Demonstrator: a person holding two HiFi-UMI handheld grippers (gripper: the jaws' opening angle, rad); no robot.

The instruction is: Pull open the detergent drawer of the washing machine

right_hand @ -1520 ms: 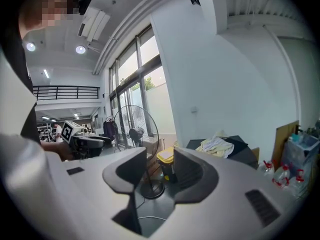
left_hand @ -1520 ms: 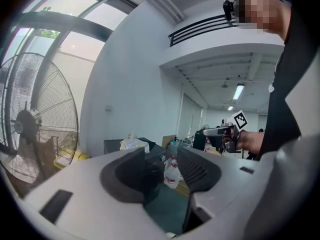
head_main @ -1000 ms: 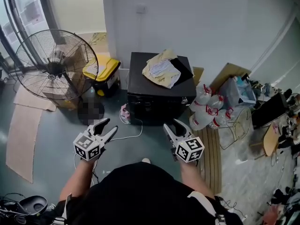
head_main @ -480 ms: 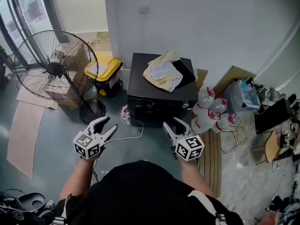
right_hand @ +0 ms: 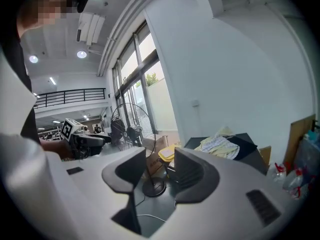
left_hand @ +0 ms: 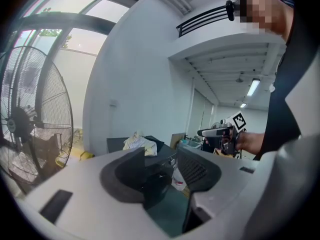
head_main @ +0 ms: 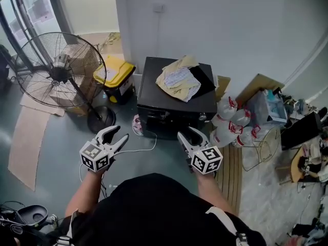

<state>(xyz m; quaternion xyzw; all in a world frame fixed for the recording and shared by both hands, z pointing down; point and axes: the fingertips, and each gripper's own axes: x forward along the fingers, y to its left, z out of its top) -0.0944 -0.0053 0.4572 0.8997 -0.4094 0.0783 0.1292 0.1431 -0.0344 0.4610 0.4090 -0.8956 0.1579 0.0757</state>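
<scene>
Here, left gripper [head_main: 122,132] and right gripper [head_main: 185,132], jaws apart, empty; one washing machine [head_main: 151,88].

No readable text, brand or number anywhere. White cube with black square markers [head_main: 96,157] on left gripper [head_main: 119,133], same on right gripper [head_main: 185,132] — coded patterns only, no characters. Red labels on clear plastic jugs [head_main: 225,122] too small to read. Front panel of black box-shaped washing machine [head_main: 177,118] — nothing legible.
</scene>
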